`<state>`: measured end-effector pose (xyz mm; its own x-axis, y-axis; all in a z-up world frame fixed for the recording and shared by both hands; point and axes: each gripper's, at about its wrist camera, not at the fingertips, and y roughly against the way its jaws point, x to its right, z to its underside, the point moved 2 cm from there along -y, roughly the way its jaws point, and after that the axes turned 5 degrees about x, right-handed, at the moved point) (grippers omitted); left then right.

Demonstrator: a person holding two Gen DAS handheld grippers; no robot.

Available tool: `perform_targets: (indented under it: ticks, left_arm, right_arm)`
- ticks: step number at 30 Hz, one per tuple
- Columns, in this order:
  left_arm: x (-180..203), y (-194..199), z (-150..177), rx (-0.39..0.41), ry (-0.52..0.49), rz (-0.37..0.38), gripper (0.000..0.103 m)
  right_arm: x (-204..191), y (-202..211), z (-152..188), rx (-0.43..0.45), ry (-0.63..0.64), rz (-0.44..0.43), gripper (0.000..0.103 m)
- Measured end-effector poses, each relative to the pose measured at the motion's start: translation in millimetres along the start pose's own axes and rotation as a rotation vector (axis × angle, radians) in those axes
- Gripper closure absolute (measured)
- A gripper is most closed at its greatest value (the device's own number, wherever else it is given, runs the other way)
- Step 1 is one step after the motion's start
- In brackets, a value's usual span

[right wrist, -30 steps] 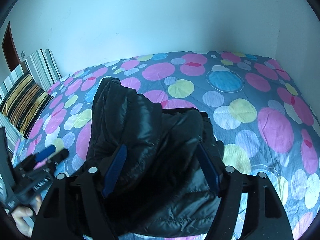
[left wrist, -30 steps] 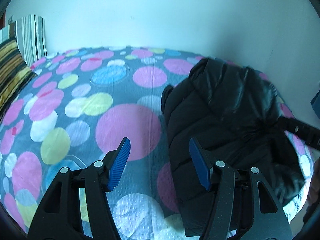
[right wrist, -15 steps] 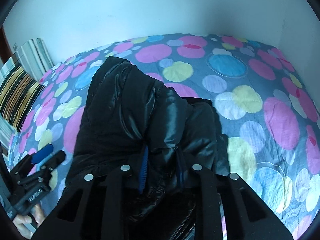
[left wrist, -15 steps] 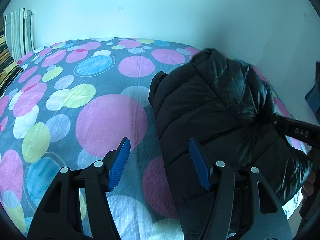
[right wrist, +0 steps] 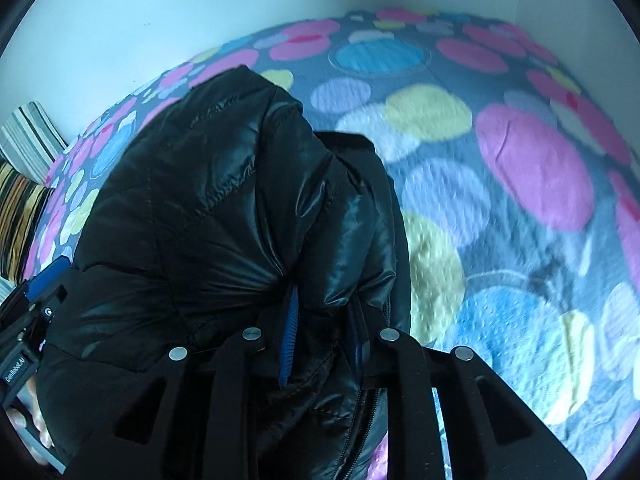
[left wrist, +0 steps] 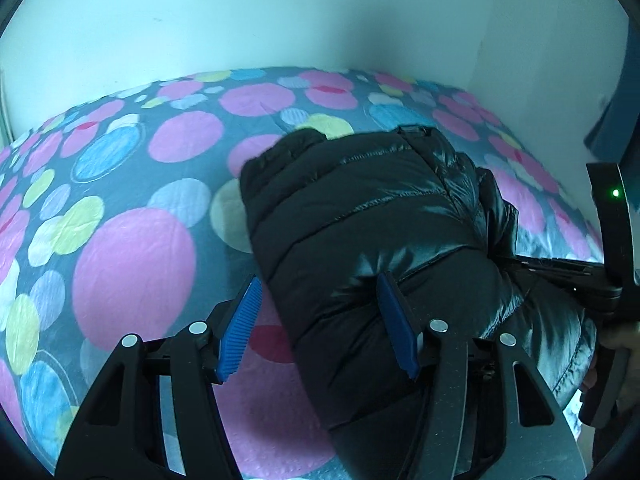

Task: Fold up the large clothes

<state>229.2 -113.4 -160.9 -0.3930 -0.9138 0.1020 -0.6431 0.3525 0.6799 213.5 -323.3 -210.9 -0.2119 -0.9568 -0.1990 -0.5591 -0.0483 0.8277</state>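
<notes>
A shiny black puffer jacket (left wrist: 372, 216) lies bunched on the bed, its near end lifted. In the right wrist view the jacket (right wrist: 208, 216) fills the left half, and my right gripper (right wrist: 322, 328) is shut on a thick fold of its near edge, blue pads pressed into the fabric. My left gripper (left wrist: 318, 320) is open; the jacket's left edge sits between its blue pads (left wrist: 394, 320), which stand wide apart. The right gripper's body (left wrist: 612, 264) shows at the right edge of the left wrist view, and the left gripper (right wrist: 28, 312) at the far left of the right wrist view.
The bed cover (left wrist: 132, 264) is grey with pink, blue and yellow dots. White walls (left wrist: 280, 12) close the bed at the back and right. Striped pillows (right wrist: 20, 168) lie at the bed's left end. A hand (right wrist: 36, 424) holds the left gripper.
My right gripper closed on the jacket fold and has raised it. My left gripper moved right, so the jacket's edge now lies between its open pads.
</notes>
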Motion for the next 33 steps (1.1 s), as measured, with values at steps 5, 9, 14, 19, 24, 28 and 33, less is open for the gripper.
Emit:
perform_targets:
  ticks: [5, 9, 14, 19, 24, 28, 33]
  left_arm:
    - [3, -20, 2, -0.033, 0.003, 0.010, 0.052]
    - [8, -31, 3, -0.038, -0.025, -0.017, 0.052]
    - [11, -34, 6, -0.040, -0.046, -0.033, 0.052]
    - [11, -32, 5, -0.030, -0.055, -0.040, 0.052]
    - [11, -29, 4, -0.027, -0.077, -0.043, 0.052]
    - [11, -27, 4, -0.023, -0.081, -0.046, 0.053]
    - [11, -27, 4, -0.019, -0.084, -0.043, 0.053]
  right_arm:
    - [3, -12, 5, -0.004, -0.022, -0.011, 0.083]
    - [3, -19, 6, 0.001, -0.038, -0.014, 0.083]
    - [6, -22, 8, 0.017, -0.054, -0.022, 0.083]
    - [5, -12, 8, 0.043, -0.066, -0.028, 0.082]
    - [5, 4, 6, 0.061, -0.077, -0.027, 0.078]
    - [5, 28, 9, 0.071, -0.088, -0.007, 0.068]
    - [8, 65, 21, 0.119, -0.105, 0.001, 0.061]
